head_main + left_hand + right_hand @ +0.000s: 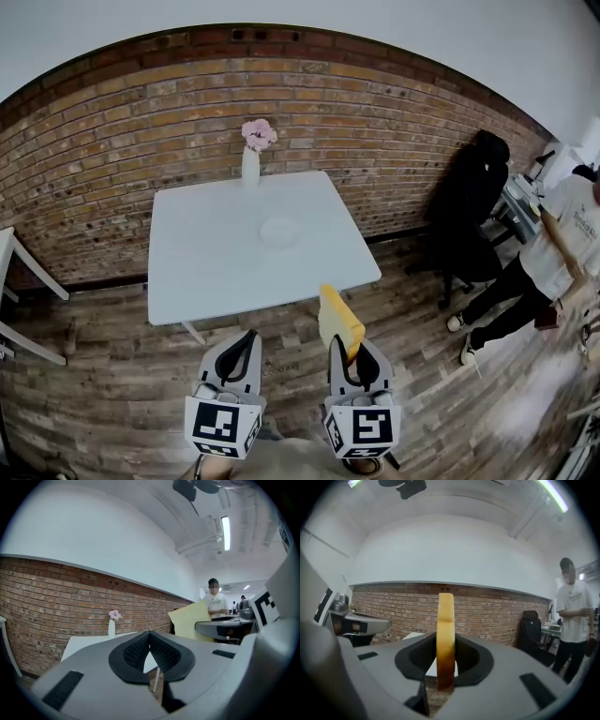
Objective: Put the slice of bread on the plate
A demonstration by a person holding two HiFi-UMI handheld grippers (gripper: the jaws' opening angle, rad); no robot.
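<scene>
A yellow slice of bread (339, 322) stands on edge, crust side down, between the jaws of my right gripper (337, 343), which is shut on it. In the right gripper view the slice (445, 634) rises straight up between the black pads. My left gripper (248, 336) is beside it to the left, its pads meeting at the tips with nothing between them (149, 635). Both grippers hang over the wooden floor, short of the white table (211, 262). A white plate (279, 231) lies near the table's middle.
A white vase with pink flowers (251, 155) stands at the table's far edge against the brick wall. A black office chair (469, 211) and a standing person (548, 253) are at the right. A white frame (19, 300) stands at the left.
</scene>
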